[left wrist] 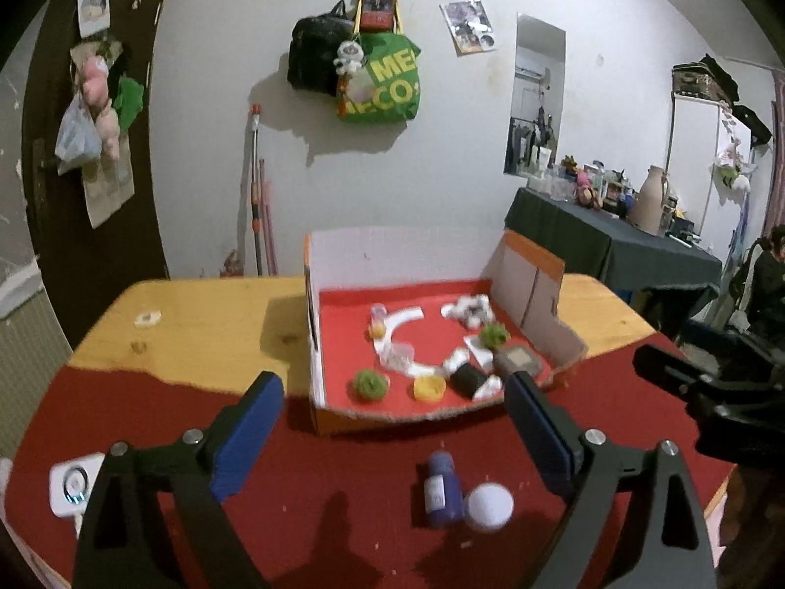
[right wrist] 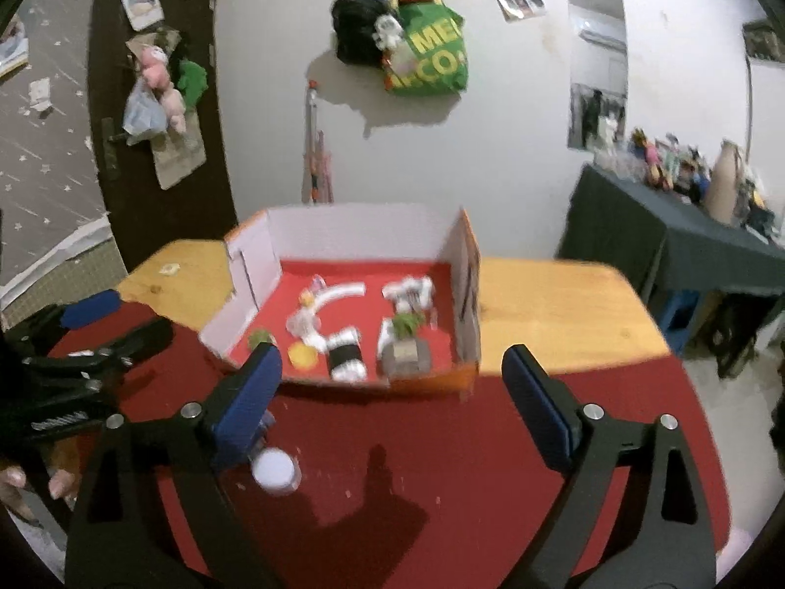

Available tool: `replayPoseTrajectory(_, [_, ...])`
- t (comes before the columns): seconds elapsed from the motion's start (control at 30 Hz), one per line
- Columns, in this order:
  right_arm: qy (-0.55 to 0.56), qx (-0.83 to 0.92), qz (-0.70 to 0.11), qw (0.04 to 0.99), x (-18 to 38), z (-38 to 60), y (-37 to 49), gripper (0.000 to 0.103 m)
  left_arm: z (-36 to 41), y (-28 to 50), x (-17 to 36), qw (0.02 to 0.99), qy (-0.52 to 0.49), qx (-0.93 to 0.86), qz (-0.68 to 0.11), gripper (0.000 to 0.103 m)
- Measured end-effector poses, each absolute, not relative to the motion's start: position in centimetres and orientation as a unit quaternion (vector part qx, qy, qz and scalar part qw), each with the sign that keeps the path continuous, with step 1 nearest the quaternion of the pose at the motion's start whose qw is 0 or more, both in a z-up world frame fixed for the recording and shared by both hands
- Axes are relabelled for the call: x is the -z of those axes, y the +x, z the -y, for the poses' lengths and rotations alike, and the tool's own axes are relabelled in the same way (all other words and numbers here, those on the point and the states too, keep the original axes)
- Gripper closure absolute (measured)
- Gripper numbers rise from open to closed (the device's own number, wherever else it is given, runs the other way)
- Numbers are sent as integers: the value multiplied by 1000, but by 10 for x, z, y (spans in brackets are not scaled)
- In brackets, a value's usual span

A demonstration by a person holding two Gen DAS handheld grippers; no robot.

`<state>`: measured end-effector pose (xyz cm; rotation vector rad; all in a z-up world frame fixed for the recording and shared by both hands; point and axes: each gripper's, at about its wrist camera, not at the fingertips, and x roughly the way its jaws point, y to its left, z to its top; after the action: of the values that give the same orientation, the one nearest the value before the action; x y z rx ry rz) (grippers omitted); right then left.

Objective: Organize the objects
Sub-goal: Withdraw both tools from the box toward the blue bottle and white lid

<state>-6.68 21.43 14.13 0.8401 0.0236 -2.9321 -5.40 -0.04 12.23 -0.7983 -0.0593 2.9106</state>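
An open cardboard box with a red floor stands on the table and holds several small items: a yellow lid, green fuzzy balls, a black-and-white roll, white curved pieces. It also shows in the right wrist view. A blue bottle lies on the red cloth beside a white cap, below my left gripper, which is open and empty. My right gripper is open and empty; the white cap sits by its left finger.
A red cloth covers the near part of the wooden table. A white socket block lies at the left. The right gripper shows at the right of the left view. A dark cluttered side table stands behind.
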Motion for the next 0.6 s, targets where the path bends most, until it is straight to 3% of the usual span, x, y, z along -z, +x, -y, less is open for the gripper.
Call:
replayPoseTrajectory(0.27, [325, 946, -13, 13, -87, -211, -89, 11, -1, -65, -71, 62, -316, -946, 30, 10])
replayPoseTrajectory(0.6, [325, 945, -12, 18, -81, -213, -90, 11, -3, -74, -58, 80, -335, -938, 46, 10])
